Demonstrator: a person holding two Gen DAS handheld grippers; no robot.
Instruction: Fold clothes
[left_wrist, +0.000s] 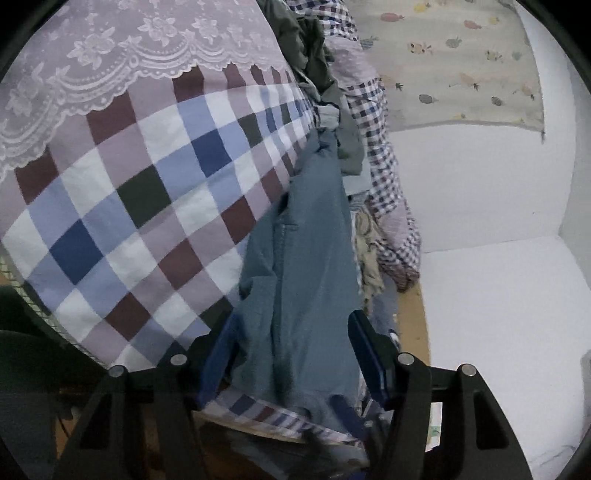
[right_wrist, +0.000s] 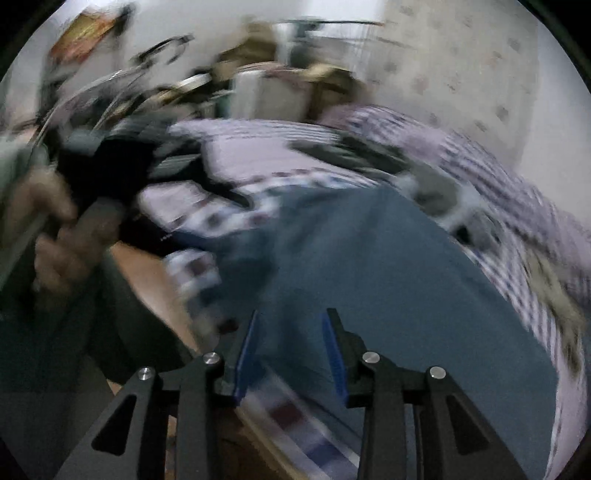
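Left gripper (left_wrist: 291, 354) is sitting at 6 o'clock in its own view with the jaws spread apart, and a blue-grey garment (left_wrist: 303, 266) is running right down between the two blue pads (left_wrist: 369, 354). The cloth is filling the gap, but I can't tell if the pads are actually pressing on it or just sitting either side, so I'm not calling that a grip. That garment is stretching from 6 o'clock up toward the centre, lying on a checked cloth (left_wrist: 147, 192) that's covering everything from 8 to 11 o'clock, with a lace layer (left_wrist: 110, 48) over its far edge at 11. Up at 12 to 1 o'clock a heap of clothes (left_wrist: 325, 81) is piling up, including a small-check shirt (left_wrist: 384, 170) trailing down toward 3. A white surface (left_wrist: 498, 295) is taking up the 3 to 5 o'clock side, and a fruit-print sheet (left_wrist: 461, 62) is hanging at 1 to 2.

Right wrist view is really smeared. Right gripper (right_wrist: 291, 350) is hanging released, jaws partly apart, nothing pinched between them, above the same garment (right_wrist: 369, 266), which is spreading from centre to 4 o'clock. A hand (right_wrist: 55, 236) is showing at 9 o'clock, too blurred to make out more.
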